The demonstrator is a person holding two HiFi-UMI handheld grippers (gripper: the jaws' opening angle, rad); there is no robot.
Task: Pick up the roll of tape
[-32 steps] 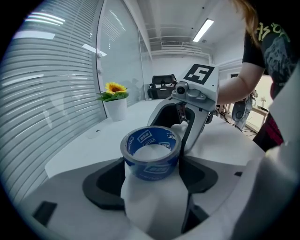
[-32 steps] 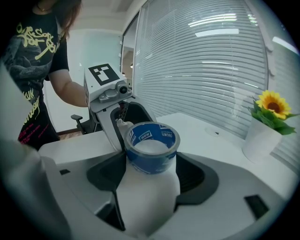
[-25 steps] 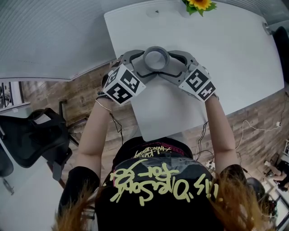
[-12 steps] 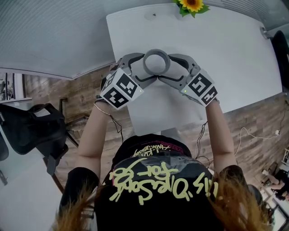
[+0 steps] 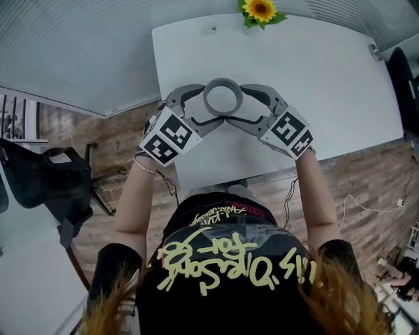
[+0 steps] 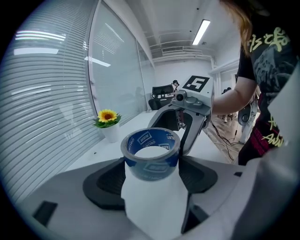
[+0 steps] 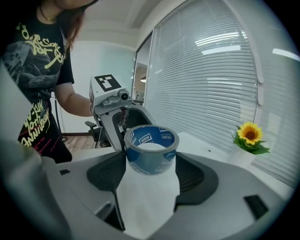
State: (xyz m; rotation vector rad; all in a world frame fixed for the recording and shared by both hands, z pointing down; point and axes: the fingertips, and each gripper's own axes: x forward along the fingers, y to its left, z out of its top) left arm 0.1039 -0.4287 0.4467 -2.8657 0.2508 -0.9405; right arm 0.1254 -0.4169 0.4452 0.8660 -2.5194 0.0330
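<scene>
Roll: a grey, blue-printed roll of tape point(image 5: 222, 97), a stiff ring with an open core, is seen at 12 o'clock ahead of the person, over the near half of the white table point(image 5: 340, 78).
Left gripper: the left gripper point(image 5: 207, 106) is set against the roll from its 8 o'clock. Its two jaws are spread wide and pressed on the outer wall, one on each side.
Right gripper: the right gripper point(image 5: 241, 105) is set against the roll from its 4 o'clock. Its jaws are spread just as wide and closed on the same outer wall, so the roll is clasped by both at once.
Attitude: the roll is held level with the core pointing up. The blue printed inner face is shown in both gripper views.
Table contact: it cannot be told whether the lower edge touches the tabletop. The roll is judged to be carried by the jaws.
Handling: the roll is judged light and rigid. Its glossy backing is likely to be slippery under the pads. It is not fragile, though the ring could be ovalled by a hard squeeze.
Hold: the outer wall is best taken at opposite points, at mid height.
Risk: a tilt is to be expected if one grip is eased before the other.
Surroundings: a yellow sunflower in a small white pot point(image 5: 260, 9) is seen at 12 o'clock on the far edge, well apart.
</scene>
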